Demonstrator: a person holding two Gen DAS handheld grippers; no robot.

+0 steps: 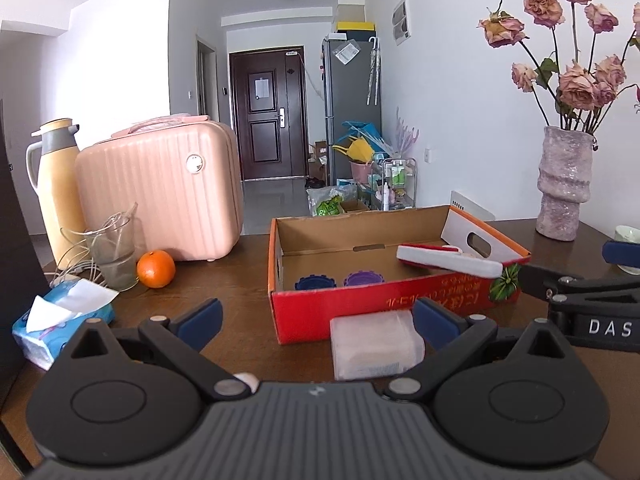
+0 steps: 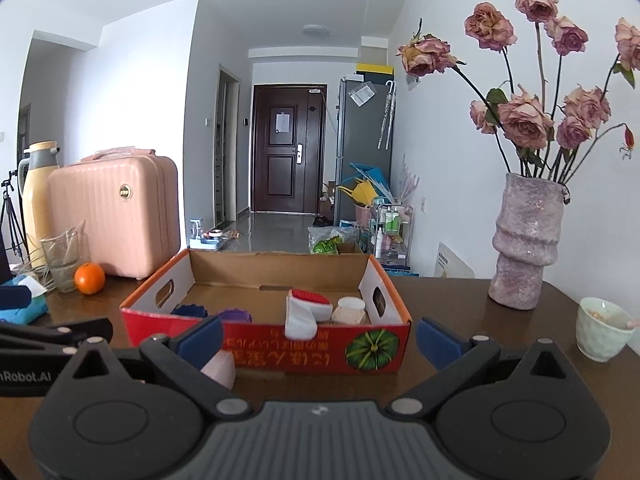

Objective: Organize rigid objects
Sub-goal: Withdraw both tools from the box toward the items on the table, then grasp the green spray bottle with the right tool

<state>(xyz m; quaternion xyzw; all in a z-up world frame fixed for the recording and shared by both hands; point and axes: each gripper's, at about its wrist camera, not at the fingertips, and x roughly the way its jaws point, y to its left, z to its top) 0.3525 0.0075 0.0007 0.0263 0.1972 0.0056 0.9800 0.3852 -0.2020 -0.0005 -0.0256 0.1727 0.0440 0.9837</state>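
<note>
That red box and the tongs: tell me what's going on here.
A person is sorting items into the red box on the table with two hand-held tongs. Both the left tongs and right tongs are open and hold nothing. The box already holds two caps, a lint roller and a small jar. A clear plastic case lies outside, just before the left tongs.
</note>
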